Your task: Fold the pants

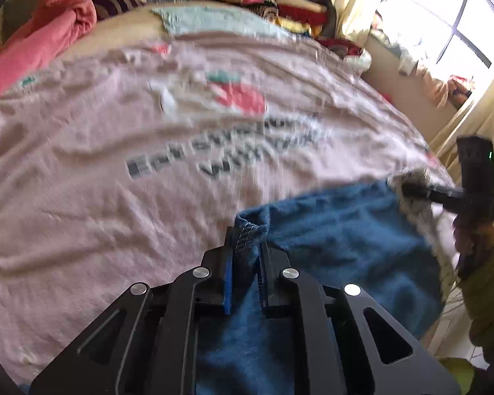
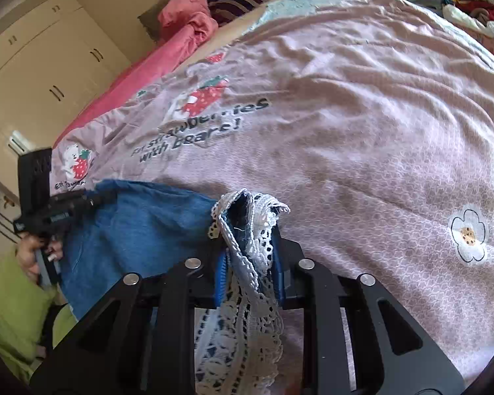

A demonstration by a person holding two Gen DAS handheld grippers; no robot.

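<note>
The pants (image 1: pixel 339 240) are blue denim with a white lace trim (image 2: pixel 247 263). My left gripper (image 1: pixel 245 250) is shut on a stitched denim edge, held above the pink bedspread (image 1: pixel 148 131). My right gripper (image 2: pixel 250 250) is shut on the lace-trimmed edge of the same pants (image 2: pixel 141 223). The denim stretches between the two grippers. In the left wrist view the right gripper (image 1: pixel 421 191) is at the far right, gripping the lace. In the right wrist view the left gripper (image 2: pixel 95 199) is at the left, on the denim edge.
The bed is covered by a pink strawberry-print spread (image 2: pixel 362 131). A pink duvet (image 1: pixel 49 33) lies at the far left. Stacks of folded clothes (image 1: pixel 280 0) stand at the bed's far side. A window (image 1: pixel 444 26) is on the right. White wardrobes (image 2: pixel 42 65) line the wall.
</note>
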